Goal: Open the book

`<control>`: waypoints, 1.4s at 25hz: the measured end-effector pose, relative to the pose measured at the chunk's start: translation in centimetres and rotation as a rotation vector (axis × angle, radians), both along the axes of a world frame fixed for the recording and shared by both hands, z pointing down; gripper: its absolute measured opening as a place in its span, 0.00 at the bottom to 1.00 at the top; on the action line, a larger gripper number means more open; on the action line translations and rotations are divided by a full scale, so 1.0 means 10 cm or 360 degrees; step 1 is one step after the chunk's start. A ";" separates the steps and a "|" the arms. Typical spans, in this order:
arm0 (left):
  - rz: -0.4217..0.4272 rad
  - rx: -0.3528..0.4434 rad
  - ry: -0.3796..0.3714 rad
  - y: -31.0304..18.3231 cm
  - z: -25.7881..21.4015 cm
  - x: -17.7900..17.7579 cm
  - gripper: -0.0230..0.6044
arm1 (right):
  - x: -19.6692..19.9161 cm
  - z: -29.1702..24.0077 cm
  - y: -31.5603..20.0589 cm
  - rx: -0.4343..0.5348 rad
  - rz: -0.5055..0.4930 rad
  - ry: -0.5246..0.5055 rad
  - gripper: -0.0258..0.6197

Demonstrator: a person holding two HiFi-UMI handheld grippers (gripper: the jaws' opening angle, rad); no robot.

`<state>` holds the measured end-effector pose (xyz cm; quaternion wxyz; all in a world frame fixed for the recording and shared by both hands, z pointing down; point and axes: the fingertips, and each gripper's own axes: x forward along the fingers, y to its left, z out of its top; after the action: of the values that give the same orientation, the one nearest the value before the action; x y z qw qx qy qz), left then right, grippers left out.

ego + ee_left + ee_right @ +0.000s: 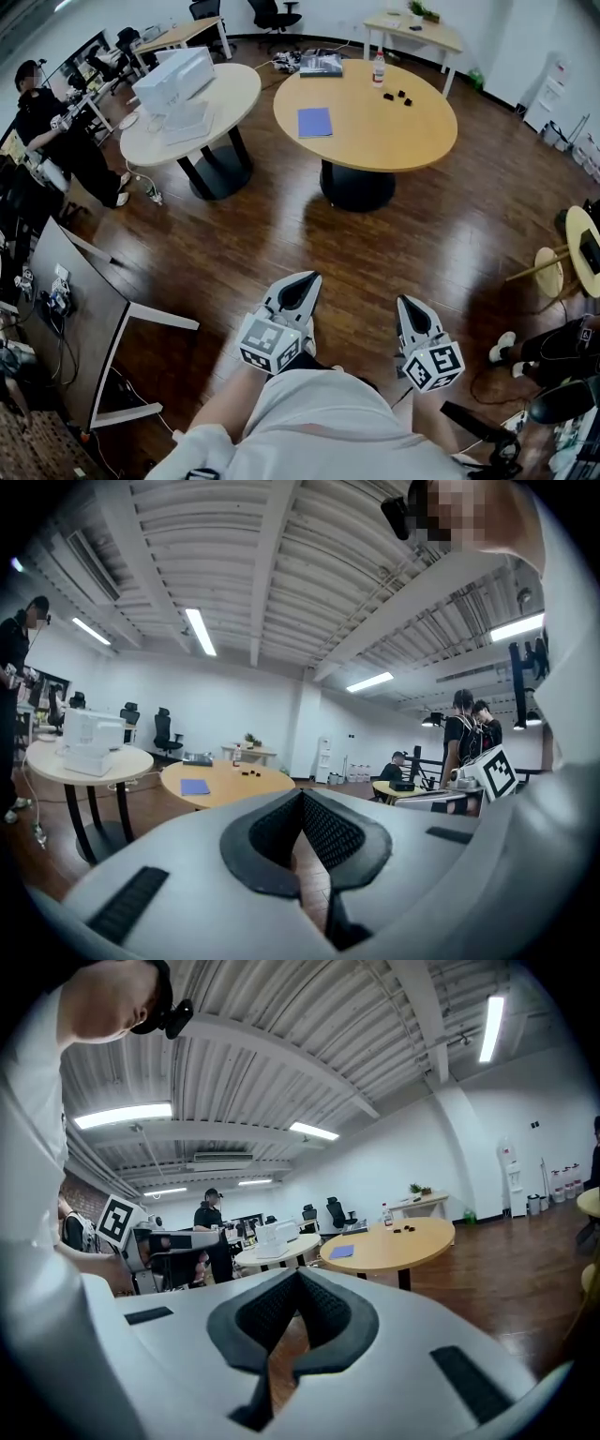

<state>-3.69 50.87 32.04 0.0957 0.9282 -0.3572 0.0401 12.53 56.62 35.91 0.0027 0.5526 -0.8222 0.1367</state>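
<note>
Left tool (306, 278) and right tool (405, 302) closed, far from book (314, 122).

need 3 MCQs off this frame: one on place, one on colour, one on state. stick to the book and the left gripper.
1. Where is the book?
A) on the floor
B) on the round table with the bottle
C) on a chair

2. What colour is the book's cover?
A) red
B) green
C) blue

3. How do the left gripper jaws stand?
A) shut on nothing
B) wide open
C) shut on the book

Key: 1 B, it lies flat on that tabletop; 2 C, the cover shows blue in every view; 3 A, the pads meet with nothing between them.
</note>
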 end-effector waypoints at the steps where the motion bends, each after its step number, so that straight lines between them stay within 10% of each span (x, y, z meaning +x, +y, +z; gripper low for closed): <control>1: -0.0004 0.0001 0.0001 -0.08 0.00 -0.02 0.05 | -0.01 0.01 -0.08 -0.0003 0.0002 0.0000 0.03; 19: -0.0088 -0.0017 0.0060 -2.15 0.05 -0.81 0.05 | -0.80 -0.13 -2.29 0.0004 -0.0103 0.0112 0.03; 35: -0.0159 -0.0021 0.0051 -3.02 0.10 -1.30 0.05 | -1.27 -0.06 -3.33 0.0001 -0.0190 0.0134 0.03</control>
<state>-16.66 20.62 33.09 0.1093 0.9091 -0.4013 0.0225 -0.21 23.35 35.29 0.0454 0.5079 -0.8528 0.1127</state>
